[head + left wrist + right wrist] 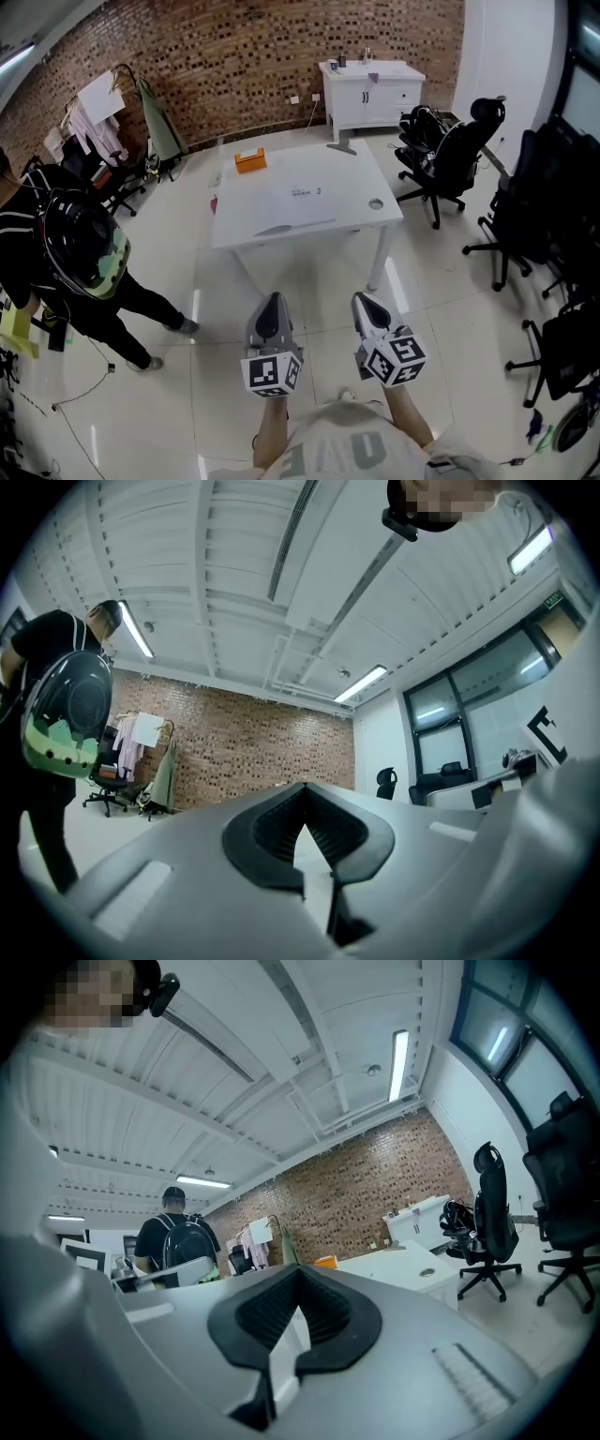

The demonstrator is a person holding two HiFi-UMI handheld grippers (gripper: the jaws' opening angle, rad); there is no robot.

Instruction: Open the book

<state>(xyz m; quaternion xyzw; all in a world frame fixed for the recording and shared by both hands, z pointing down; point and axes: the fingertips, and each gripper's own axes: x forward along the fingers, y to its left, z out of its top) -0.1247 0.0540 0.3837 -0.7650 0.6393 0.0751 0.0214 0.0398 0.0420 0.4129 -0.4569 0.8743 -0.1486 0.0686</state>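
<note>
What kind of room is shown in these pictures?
Probably an office or studio: a white rectangular table, black swivel office chairs beside it, and a white cabinet against the red brick wall.

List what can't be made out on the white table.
- Flat white item, head view: too small, white on white; book or loose sheets, cannot tell.
- Orange object, head view: too small to identify.
- Table, left gripper view: mostly hidden behind the left gripper, jaws shut.
</note>
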